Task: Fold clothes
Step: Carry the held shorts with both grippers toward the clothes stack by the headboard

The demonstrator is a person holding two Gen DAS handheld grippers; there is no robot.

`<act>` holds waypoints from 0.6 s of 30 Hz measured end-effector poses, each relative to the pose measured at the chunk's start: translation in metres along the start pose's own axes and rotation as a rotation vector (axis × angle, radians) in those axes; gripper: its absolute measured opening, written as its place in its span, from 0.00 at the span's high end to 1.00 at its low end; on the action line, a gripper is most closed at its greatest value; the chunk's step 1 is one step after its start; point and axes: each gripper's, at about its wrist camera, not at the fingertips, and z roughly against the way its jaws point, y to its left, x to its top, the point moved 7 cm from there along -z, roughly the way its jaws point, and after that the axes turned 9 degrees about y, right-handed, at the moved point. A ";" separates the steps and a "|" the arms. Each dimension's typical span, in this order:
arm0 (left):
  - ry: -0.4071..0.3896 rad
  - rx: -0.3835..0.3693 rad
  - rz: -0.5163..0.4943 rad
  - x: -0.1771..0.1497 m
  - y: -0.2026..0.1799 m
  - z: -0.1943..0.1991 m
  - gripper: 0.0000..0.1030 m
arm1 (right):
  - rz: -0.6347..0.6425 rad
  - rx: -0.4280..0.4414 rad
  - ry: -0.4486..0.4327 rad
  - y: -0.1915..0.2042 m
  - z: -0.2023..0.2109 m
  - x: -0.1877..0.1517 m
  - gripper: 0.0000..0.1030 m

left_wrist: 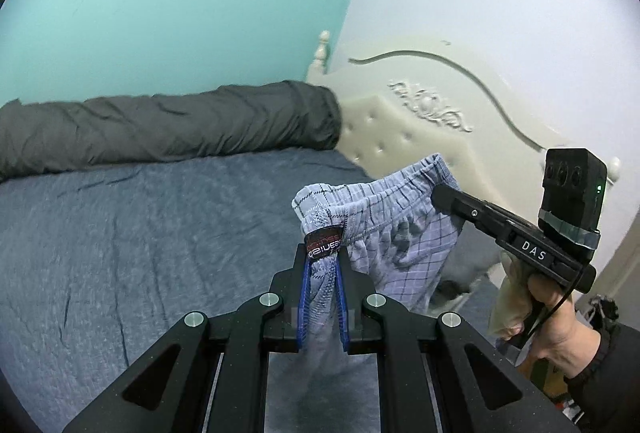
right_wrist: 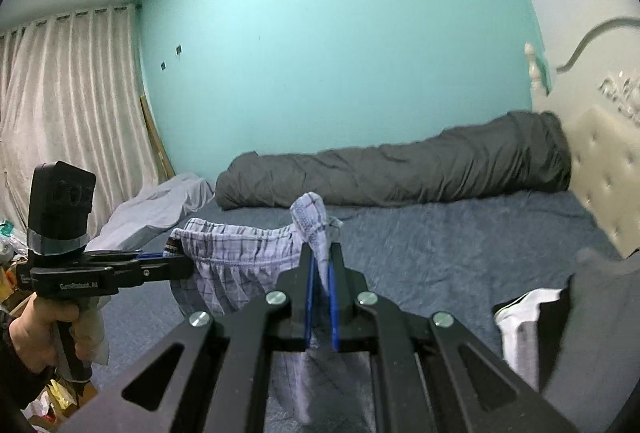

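1. The plaid shorts [left_wrist: 400,233] hang in the air above the bed [left_wrist: 140,233], stretched by the waistband between the two tongs, off the blue sheet.
2. The left tongs [left_wrist: 322,253] are clenched on one end of the waistband, next to a dark label; cloth is pinched between the blue pads.
3. The right tongs [right_wrist: 320,253] are clenched on the other end of the waistband, with a bunched corner standing up above the tips.
4. Step in hand, as I judge it: the garment is lifted and held open so it can be spread before folding.
5. Next move calls for lowering both ends together, keeping the waistband taut, and laying the shorts flat on the open middle of the bed, clear of the rolled grey duvet [right_wrist: 400,169] along the far edge.
6. The legs hang below the frame, so whether they are twisted is probably not knowable from here.
7. A black-and-white garment [right_wrist: 528,317] lies near the right edge.
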 end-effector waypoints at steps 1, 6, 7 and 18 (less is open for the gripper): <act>-0.002 -0.007 -0.006 0.000 -0.007 0.002 0.88 | 0.007 -0.005 -0.009 0.001 0.012 0.001 0.95; -0.009 -0.041 -0.055 0.002 -0.055 0.017 0.88 | 0.029 -0.041 -0.044 0.001 0.068 0.002 0.95; -0.010 -0.045 -0.066 0.002 -0.065 0.019 0.88 | 0.031 -0.048 -0.049 -0.001 0.077 0.001 0.95; -0.018 -0.128 -0.167 0.018 -0.172 0.013 0.88 | 0.033 -0.147 -0.107 -0.022 0.179 -0.002 0.95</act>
